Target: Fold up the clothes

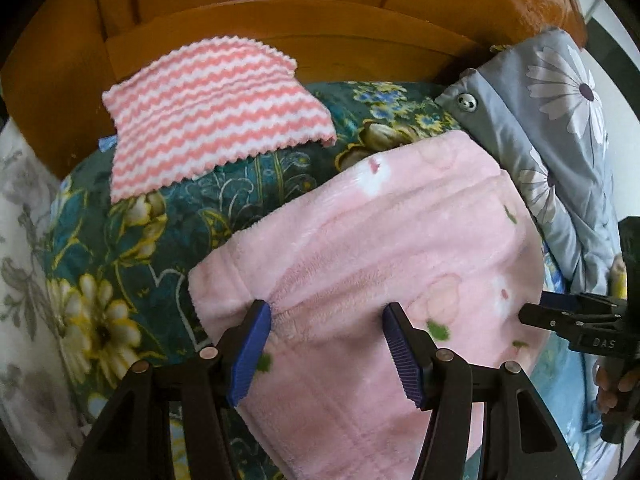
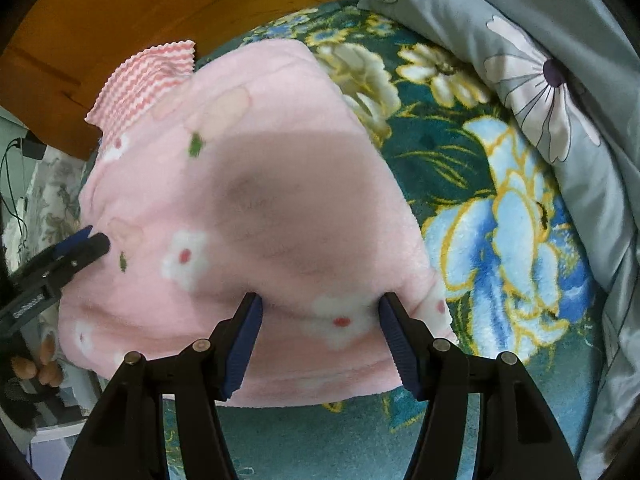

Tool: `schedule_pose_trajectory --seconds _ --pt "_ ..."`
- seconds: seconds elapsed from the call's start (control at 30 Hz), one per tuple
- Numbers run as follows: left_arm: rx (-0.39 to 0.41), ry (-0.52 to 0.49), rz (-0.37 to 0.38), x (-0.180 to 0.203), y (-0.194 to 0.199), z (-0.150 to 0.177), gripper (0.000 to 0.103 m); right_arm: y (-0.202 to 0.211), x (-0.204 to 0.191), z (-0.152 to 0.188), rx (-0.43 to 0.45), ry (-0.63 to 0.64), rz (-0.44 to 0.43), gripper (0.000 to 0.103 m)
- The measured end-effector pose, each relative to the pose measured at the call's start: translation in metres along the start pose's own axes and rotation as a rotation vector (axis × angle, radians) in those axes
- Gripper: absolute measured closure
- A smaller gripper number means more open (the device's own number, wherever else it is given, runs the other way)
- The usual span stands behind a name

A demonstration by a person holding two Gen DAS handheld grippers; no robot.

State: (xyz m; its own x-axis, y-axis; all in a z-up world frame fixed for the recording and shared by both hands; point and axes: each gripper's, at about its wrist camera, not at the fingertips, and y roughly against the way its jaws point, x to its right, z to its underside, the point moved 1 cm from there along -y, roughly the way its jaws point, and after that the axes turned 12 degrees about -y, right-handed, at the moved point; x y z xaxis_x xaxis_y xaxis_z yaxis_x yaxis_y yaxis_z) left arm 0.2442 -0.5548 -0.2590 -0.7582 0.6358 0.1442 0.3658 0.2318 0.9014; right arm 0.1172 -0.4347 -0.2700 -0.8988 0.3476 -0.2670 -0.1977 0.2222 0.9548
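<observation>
Hovering with jaws spread over the pink fleece garment [image 1: 380, 248], the left gripper [image 1: 327, 312] and right gripper [image 2: 321, 304] grasp nothing; a striped cloth [image 1: 212, 116] lies beyond.

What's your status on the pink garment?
Left gripper and right gripper open, poised over pink fleece garment. Nothing gripped. Striped cloth lies beyond, clear of it.
</observation>
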Motion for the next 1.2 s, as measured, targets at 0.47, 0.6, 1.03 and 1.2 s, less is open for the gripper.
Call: schedule_pose_trajectory --seconds 0.47,0.6,1.03,1.2 --pt "0.04 0.089 0.094 0.057 0.065 0.079 0.001 0.051 -0.013 0.061 0.102 0.013 0.008 0.034" --pt "0.011 0.097 0.101 0.067 0.062 0.104 0.0 0.047 -0.01 0.078 0.105 -0.014 0.008 0.015" --pt "-0.011 0.169 0.041 0.081 0.039 0.14 0.0 0.028 -0.008 0.105 0.128 0.044 0.102 0.004" --pt "0.01 0.078 -0.071 0.095 0.037 0.145 0.0 0.024 -0.012 0.108 0.14 0.099 0.126 0.004"
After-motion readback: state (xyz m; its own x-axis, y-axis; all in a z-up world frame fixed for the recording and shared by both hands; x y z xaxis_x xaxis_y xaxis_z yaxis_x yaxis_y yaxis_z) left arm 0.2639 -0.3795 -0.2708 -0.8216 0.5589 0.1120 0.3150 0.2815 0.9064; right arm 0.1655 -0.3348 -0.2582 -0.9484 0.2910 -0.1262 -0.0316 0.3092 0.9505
